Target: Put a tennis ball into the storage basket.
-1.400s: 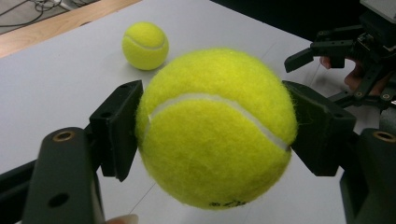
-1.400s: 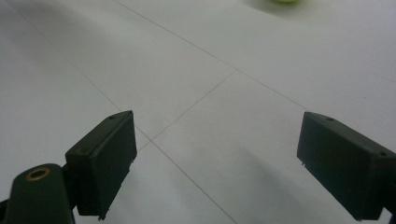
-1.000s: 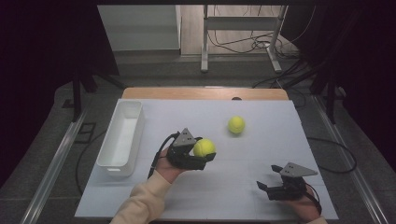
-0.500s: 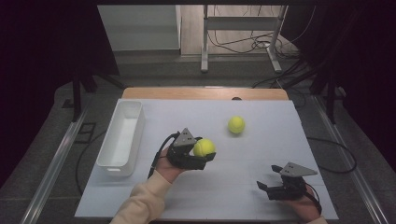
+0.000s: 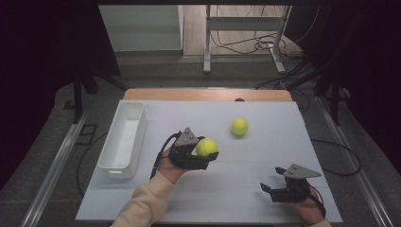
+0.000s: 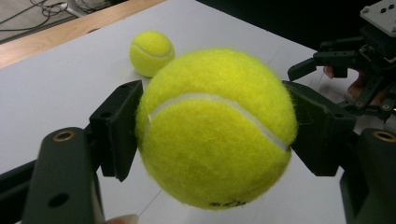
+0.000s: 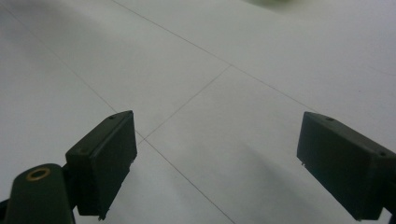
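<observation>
Over at the left of the table [image 5: 283, 198] sits a white bin [image 5: 124, 137], long and empty, its near end not far from the person's left hand. Nothing has shifted in the last second: both hands sit exactly where they were, and the grip has not slackened. The left gripper [image 5: 201, 153] is clamped on a tennis ball [image 5: 206, 146], lifted just clear of the white surface; from the left gripper view the two black pads press into the felt on either side of that ball [image 6: 215, 126]. So I'd judge the pick is done and the pause comes before a carry, probably toward the bin. Farther right and back, a second tennis ball [image 5: 239, 126] rests alone. At the right, the right gripper [image 5: 269, 190] waits low, jaws wide apart with nothing between them.
</observation>
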Action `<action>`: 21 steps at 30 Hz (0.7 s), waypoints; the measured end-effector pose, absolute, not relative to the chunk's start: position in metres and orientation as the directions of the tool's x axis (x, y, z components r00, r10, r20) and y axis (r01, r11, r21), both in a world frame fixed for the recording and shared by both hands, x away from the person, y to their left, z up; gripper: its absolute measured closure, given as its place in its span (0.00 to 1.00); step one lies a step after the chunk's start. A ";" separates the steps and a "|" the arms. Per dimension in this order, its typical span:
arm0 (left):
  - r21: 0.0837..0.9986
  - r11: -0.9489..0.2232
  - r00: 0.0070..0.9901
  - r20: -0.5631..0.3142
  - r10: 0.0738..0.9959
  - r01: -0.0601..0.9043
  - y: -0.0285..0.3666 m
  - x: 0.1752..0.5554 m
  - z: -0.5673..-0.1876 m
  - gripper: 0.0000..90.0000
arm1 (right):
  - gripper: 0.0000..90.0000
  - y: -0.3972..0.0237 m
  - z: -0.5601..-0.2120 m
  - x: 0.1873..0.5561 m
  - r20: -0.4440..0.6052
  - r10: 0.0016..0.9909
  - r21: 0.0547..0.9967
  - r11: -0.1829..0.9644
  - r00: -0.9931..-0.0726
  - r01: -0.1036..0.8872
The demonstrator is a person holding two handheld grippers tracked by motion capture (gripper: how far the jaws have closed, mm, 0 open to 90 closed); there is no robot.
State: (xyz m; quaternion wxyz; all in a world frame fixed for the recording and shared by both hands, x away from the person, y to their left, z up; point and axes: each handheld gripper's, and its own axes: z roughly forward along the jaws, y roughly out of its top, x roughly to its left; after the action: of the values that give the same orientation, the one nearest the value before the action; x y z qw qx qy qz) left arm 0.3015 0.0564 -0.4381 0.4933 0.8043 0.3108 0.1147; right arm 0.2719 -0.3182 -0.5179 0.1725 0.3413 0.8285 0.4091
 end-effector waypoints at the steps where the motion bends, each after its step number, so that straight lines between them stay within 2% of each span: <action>1: 0.865 -0.320 0.780 -0.121 0.614 0.387 0.056 0.302 -0.438 0.29 | 0.14 -0.318 -0.518 0.272 -0.007 0.707 0.796 0.433 -0.708 0.424; 21: 0.866 -0.309 0.769 -0.125 0.626 0.393 0.056 0.310 -0.439 0.29 | 0.14 -0.318 -0.518 0.272 -0.009 0.709 0.794 0.434 -0.705 0.427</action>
State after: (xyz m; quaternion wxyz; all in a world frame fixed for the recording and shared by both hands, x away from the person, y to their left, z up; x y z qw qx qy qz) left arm 0.3099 0.0555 -0.4385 0.4943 0.8002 0.3184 0.1183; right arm 0.2718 -0.3185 -0.5180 0.1736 0.3427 0.8287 0.4071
